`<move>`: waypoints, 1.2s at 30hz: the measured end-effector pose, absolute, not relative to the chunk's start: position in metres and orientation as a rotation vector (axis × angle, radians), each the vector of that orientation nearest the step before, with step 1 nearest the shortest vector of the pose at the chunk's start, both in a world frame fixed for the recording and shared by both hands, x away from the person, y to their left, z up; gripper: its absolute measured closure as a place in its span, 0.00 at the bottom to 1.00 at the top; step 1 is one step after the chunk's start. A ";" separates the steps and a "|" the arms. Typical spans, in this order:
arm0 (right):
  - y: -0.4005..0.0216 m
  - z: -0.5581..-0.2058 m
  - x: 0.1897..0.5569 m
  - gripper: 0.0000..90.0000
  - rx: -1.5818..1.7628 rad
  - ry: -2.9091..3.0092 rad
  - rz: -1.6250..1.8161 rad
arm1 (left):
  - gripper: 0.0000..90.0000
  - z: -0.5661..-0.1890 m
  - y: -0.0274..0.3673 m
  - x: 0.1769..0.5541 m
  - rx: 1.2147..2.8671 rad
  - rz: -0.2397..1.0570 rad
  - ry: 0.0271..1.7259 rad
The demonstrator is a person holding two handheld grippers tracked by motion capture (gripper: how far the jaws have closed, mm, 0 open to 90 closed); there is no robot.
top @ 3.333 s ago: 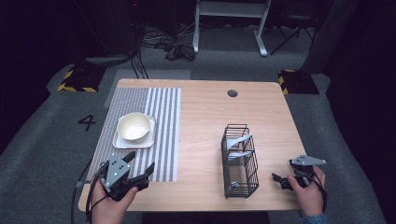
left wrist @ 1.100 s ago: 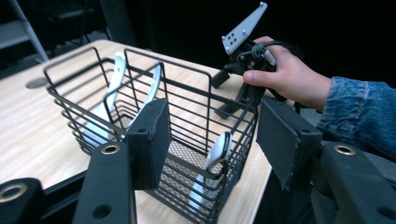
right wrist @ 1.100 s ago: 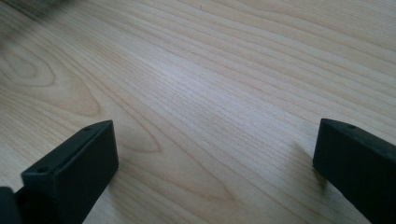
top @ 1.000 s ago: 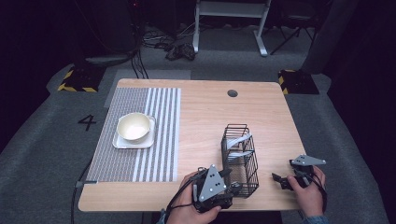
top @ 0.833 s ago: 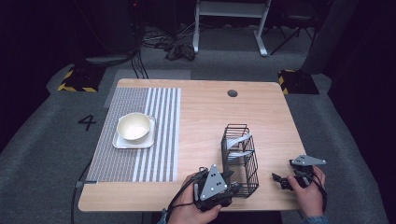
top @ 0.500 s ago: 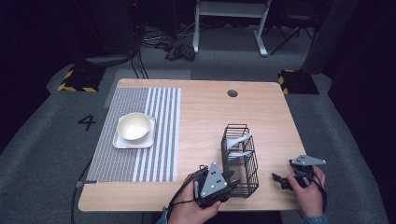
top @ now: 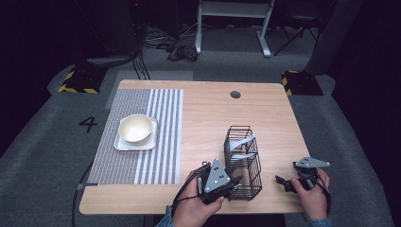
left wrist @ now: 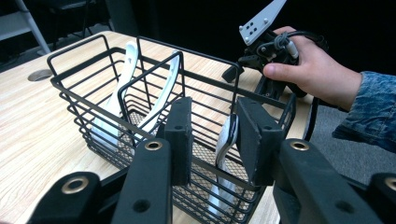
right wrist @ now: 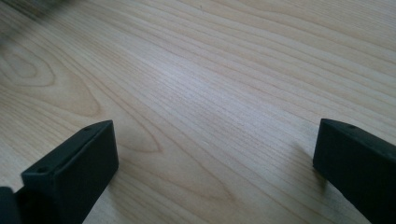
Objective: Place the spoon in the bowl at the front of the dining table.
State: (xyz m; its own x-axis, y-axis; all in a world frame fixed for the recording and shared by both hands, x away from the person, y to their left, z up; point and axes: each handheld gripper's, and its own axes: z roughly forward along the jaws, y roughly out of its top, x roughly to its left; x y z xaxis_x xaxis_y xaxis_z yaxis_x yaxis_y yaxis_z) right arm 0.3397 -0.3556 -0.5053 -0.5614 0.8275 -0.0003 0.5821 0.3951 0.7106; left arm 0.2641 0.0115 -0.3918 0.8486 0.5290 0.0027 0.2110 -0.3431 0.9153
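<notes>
A black wire basket [top: 254, 166] [left wrist: 79, 91] stands on the wooden table [top: 203, 118], right of middle. Several white utensils lean inside it; two [left wrist: 116, 88] at its far end, one [left wrist: 225, 140] at the near end. My left gripper [top: 235, 182] [left wrist: 212, 123] sits at the basket's near end, open, pads over the rim on either side of the near white utensil, which lies close to the right pad. My right gripper [top: 281, 182] [right wrist: 215, 154] rests low over bare wood right of the basket, jaws wide open and empty; the left gripper view shows it [left wrist: 261, 51] beyond the basket.
A cream bowl [top: 136, 128] on a white square plate [top: 121, 144] sits on a grey striped mat [top: 156, 142] at the table's left. A round cable hole [top: 235, 94] is at the back. The table's front edge is just under both hands.
My left gripper went from the mat's front corner across to the basket, then crept a little closer to its near end. The right gripper has stayed put.
</notes>
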 end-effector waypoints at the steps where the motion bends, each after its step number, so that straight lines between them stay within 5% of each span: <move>1: -0.356 -0.505 0.340 0.00 1.221 2.304 0.961 | 0.75 -0.392 0.011 0.264 1.925 0.358 0.553; 20: -0.356 -0.505 0.340 0.00 1.220 2.304 0.958 | 0.93 -0.400 0.009 0.268 1.966 0.337 0.568; 36: -0.356 -0.505 0.340 0.00 1.220 2.304 0.959 | 0.95 -0.392 0.008 0.271 1.948 0.379 0.553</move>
State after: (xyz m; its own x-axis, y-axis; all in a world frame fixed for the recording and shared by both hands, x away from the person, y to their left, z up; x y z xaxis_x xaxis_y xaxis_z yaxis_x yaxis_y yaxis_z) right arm 0.3396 -0.3557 -0.5053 -0.5614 0.8275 -0.0019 0.5820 0.3965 0.7100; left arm 0.2706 0.0083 -0.3924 0.8442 0.5357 0.0189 0.2108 -0.3641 0.9072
